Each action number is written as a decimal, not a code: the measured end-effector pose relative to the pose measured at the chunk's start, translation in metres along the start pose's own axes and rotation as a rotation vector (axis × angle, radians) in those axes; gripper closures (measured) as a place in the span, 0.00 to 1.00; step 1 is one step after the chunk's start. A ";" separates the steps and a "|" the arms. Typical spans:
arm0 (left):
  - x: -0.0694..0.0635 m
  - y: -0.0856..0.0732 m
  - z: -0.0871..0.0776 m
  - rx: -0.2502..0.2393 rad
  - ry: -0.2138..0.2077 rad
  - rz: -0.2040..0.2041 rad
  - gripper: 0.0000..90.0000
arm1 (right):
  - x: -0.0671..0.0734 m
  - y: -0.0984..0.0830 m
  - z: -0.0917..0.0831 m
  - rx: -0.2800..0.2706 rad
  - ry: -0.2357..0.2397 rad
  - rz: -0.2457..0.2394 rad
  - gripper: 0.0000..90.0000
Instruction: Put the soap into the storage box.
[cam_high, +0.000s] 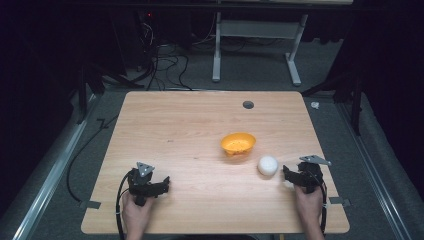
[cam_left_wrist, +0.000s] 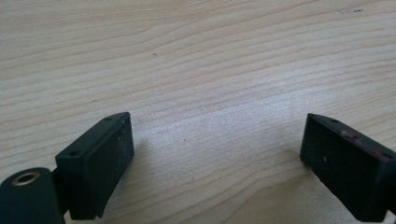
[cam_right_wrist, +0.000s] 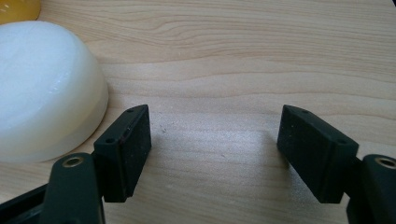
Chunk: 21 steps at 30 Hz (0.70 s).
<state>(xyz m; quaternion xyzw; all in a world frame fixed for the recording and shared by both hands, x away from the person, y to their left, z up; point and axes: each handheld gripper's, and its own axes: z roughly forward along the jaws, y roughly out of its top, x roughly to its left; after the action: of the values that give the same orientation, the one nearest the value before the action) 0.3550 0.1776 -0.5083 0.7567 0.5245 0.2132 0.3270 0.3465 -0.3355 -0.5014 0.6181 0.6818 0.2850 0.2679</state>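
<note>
A light wooden table (cam_high: 200, 125) with clear grain stands in a dark room on grey carpet. A small round hole (cam_high: 248, 105) sits near the table's far edge. Beyond it are the white legs of another desk (cam_high: 255, 45) and a tangle of black cables (cam_high: 165, 62) on the floor.

A white ball (cam_high: 267, 165), smooth and slightly glossy, rests on the table toward the near right. In the right gripper view it (cam_right_wrist: 44, 88) looks like a pale dome just beside the left-hand jaw, apart from it.

An orange bowl (cam_high: 238, 143) stands upright just behind and to the left of the ball, close to it.

The right tool (cam_high: 290, 175), held in a hand (cam_high: 309, 202), lies low on the table just right of the ball, its jaws spread wide around bare wood. The left tool (cam_high: 162, 184), held in the other hand (cam_high: 135, 210), rests near the table's front left, well apart from ball and bowl, jaws also spread wide over bare wood (cam_left_wrist: 215, 130). Nothing lies between the right tool and the ball.
</note>
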 end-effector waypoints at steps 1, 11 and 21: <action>0.000 0.000 0.000 0.000 0.001 0.000 0.11 | 0.000 0.000 0.000 -0.002 0.000 -0.004 0.30; 0.000 0.000 0.000 0.000 0.000 0.000 0.11 | 0.002 -0.001 -0.001 0.000 0.010 -0.013 0.30; 0.000 0.000 0.000 0.000 0.000 0.000 0.11 | 0.002 -0.001 0.000 -0.001 0.012 -0.018 0.30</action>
<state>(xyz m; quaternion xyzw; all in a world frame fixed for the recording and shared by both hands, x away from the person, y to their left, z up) 0.3551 0.1776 -0.5083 0.7566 0.5245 0.2133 0.3270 0.3456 -0.3337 -0.5016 0.6101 0.6888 0.2869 0.2665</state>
